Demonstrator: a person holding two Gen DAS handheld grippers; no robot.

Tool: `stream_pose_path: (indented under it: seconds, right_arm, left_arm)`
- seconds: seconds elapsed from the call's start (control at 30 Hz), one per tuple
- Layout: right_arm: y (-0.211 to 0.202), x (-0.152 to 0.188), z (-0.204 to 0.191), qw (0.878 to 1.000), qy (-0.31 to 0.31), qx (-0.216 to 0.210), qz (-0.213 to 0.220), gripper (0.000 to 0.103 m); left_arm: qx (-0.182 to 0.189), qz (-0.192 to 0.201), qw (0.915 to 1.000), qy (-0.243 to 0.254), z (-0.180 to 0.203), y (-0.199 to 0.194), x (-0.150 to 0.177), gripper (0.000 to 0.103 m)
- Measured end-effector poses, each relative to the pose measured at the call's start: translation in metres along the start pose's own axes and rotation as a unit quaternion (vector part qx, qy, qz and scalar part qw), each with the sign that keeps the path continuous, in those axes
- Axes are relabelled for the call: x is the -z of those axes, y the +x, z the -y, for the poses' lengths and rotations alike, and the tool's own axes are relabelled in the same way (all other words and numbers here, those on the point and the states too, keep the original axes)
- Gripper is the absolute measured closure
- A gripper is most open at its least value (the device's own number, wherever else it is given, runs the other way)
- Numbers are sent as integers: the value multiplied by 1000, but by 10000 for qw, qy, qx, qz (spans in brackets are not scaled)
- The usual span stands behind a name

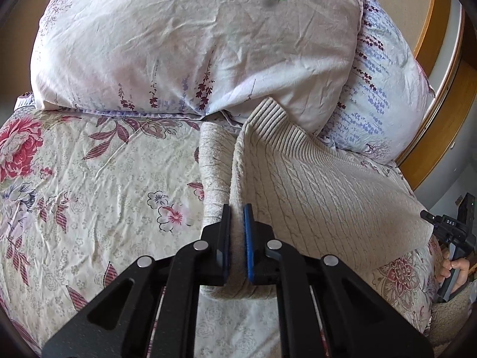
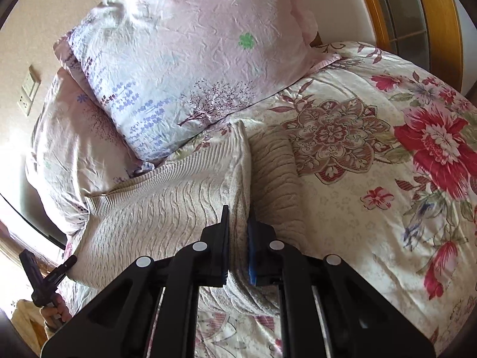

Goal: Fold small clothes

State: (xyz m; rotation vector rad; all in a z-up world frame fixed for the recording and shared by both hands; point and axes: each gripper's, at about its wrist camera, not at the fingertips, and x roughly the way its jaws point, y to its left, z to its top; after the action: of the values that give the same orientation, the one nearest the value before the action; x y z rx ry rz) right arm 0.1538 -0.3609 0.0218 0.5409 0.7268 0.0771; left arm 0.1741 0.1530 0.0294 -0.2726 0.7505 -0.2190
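Note:
A cream cable-knit sweater [image 1: 313, 185] lies on the floral bedspread, its ribbed hem toward the pillows. My left gripper [image 1: 237, 217] is shut on the sweater's left edge, which rises in a fold between the pads; a sleeve [image 1: 213, 167] lies beside it. My right gripper [image 2: 238, 220] is shut on the sweater's [image 2: 167, 214] right edge, also lifted in a fold, with the other sleeve [image 2: 274, 173] lying to its right. The sweater's body sags between the two grippers.
Two floral pillows [image 1: 184, 44] [image 2: 190, 68] lie just beyond the sweater's hem. The floral bedspread [image 1: 89, 185] [image 2: 372, 179] stretches to both sides. A wooden bed frame [image 1: 432, 95] curves at the far edge. A wall socket [image 2: 28, 92] is on the wall.

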Motion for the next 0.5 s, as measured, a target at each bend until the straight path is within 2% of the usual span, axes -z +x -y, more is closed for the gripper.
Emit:
stream_pose_path:
  seconds: [0.27, 0.4, 0.43, 0.47, 0.5]
  right_arm:
    - [22, 7, 2, 9985, -152, 400, -349, 93]
    - [14, 8, -3, 9971, -299, 619, -317, 89]
    - [10, 7, -6, 9965, -326, 739, -222, 86]
    - [6, 6, -11, 9951, -384, 903, -96, 80]
    - [2, 5, -18, 9930, -485, 1074, 53, 62]
  left_arm:
    - [-231, -290, 9993, -19, 0, 7, 13, 95]
    - [-209, -329, 9992, -33, 0, 10, 12, 86]
    - [-168, -301, 9994, -73, -1, 9, 12, 73]
    - [-235, -245, 9993, -146, -4, 7, 12, 56]
    - [-432, -157, 9987, -227, -7, 4, 11, 24]
